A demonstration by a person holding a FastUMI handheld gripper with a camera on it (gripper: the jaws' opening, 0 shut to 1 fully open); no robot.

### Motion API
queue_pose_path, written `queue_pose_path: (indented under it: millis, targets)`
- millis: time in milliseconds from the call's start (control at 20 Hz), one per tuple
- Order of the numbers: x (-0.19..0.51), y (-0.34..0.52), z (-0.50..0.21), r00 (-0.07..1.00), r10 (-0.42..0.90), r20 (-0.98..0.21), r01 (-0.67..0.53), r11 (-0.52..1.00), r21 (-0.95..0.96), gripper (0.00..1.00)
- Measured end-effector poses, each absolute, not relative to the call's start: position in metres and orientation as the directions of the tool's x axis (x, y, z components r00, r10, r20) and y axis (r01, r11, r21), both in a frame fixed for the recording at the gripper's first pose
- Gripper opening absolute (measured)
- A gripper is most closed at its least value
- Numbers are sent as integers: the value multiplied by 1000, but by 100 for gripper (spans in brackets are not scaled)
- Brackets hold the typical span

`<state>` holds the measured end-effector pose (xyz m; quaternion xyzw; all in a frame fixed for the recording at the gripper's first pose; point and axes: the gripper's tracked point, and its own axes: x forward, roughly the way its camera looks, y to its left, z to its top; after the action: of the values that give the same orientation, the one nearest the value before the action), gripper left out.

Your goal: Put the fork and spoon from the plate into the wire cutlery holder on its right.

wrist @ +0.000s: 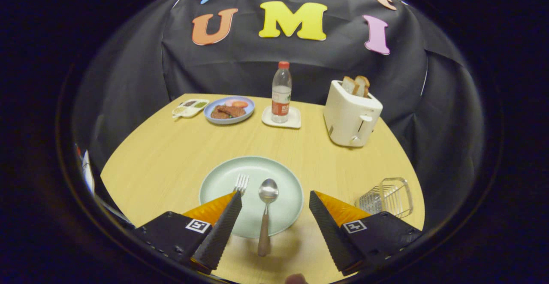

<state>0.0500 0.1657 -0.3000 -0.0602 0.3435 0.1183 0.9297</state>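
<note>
Gripper gaping over plate; spoon between its fingers.

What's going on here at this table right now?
A person is holding a two-finger tool over a pale green plate. Its fingers are spread open and grip nothing. The spoon lies between them on the plate, its handle overhanging the near rim, and the fork lies just ahead of the left finger. The wire cutlery holder stands to the right of the plate, with no cutlery visible in it.
</note>
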Motion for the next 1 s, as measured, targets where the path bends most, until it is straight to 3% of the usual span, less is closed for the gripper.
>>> queue_pose_path:
  millis: [150, 500, 550, 650, 700, 750, 1000]
  targets:
    - [49, 175, -336, 676, 181, -714, -282, 959, -24, 94]
    - [41, 177, -378, 563, 158, -811, -272, 962, -1, 44]
    - [42, 175, -380, 554, 152, -819, -264, 965, 1, 28]
    - [42, 173, -380, 543, 150, -827, -250, 968, 12, 11]
    - [42, 173, -377, 537, 147, -831, -243, 970, 15, 11]
    - [43, 173, -377, 528, 155, -835, -235, 971, 31, 3]
    - [36, 167, -352, 499, 194, -844, -192, 975, 110, 0]
